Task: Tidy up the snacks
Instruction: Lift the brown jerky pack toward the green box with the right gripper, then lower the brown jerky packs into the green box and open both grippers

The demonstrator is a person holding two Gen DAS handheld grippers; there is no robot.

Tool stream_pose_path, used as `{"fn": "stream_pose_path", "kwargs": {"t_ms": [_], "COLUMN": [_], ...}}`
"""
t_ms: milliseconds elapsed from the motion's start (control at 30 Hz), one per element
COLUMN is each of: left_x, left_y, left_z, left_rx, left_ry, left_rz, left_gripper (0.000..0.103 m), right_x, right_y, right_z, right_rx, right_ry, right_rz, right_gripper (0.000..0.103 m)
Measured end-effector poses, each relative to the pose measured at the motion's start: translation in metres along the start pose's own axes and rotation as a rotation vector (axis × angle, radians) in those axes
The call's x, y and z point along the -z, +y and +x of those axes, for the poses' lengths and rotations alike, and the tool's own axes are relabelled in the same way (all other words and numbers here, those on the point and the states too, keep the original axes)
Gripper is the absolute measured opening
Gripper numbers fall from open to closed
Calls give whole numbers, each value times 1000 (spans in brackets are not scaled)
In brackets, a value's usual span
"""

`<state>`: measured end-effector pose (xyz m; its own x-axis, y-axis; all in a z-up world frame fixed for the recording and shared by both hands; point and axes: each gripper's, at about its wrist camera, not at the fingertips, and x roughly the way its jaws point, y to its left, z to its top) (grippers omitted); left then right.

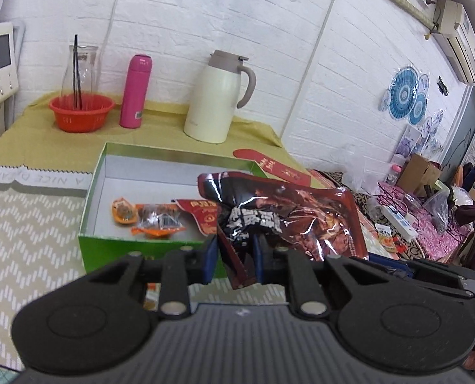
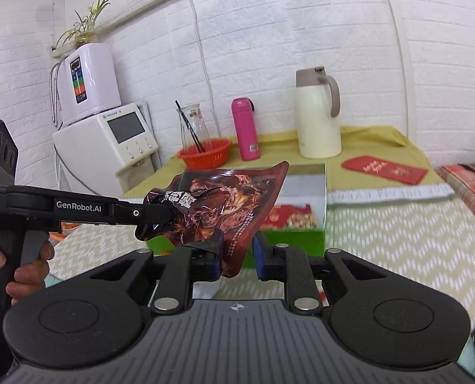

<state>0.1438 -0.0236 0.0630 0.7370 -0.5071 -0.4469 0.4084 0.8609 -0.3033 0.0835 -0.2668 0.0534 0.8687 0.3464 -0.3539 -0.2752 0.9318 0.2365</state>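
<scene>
A dark brown snack bag [image 1: 288, 220] hangs in the air in front of a green box [image 1: 160, 185] with a white inside. My left gripper [image 1: 235, 249] is shut on the bag's lower left corner; it also shows in the right wrist view [image 2: 160, 212], gripping the bag [image 2: 227, 204] from the left. My right gripper [image 2: 237, 252] stands around the bag's bottom corner, jaws partly apart, the bag against the left pad only. Small orange snack packets [image 1: 147, 219] and a red packet [image 1: 202, 216] lie inside the box [image 2: 301, 240].
On the yellow cloth behind the box stand a cream thermos jug [image 1: 218, 96], a pink bottle [image 1: 135, 91] and a red basket [image 1: 80, 112] holding a glass carafe. A red envelope [image 2: 384, 168] lies to the right. White appliances [image 2: 106, 140] stand at left.
</scene>
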Motion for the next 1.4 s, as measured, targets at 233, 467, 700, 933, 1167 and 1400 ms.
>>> {"fn": "stream_pose_path", "kwargs": {"t_ms": [233,467,700,933,1167,1400], "left_x": [-26,-34,-32,-30,-31,-28], "left_y": [15,26,38,45,29,18], "left_z": [46,93,123,131,108,89], "left_rx": [-20,-46,-77,-63,-143,-196], "left_ry": [15,70,110,123,-11,-40], "left_rz": [-61,-71,-93,-105,-50,-10], "left_gripper": [14,14,14,33,73,97], "right_x": [-18,-18,-15,-11,-5,-3], "right_y": [-21,-46,-58,-60,-46,-36], "right_z": [41,78,110,125,113,103], "right_rx": [28,42,46,67,73,81], "right_ry": [3,44,94,84,19,37], "right_rz": [-1,16,20,-35,-169,-210], "right_gripper": [36,36,36,58,103,103]}}
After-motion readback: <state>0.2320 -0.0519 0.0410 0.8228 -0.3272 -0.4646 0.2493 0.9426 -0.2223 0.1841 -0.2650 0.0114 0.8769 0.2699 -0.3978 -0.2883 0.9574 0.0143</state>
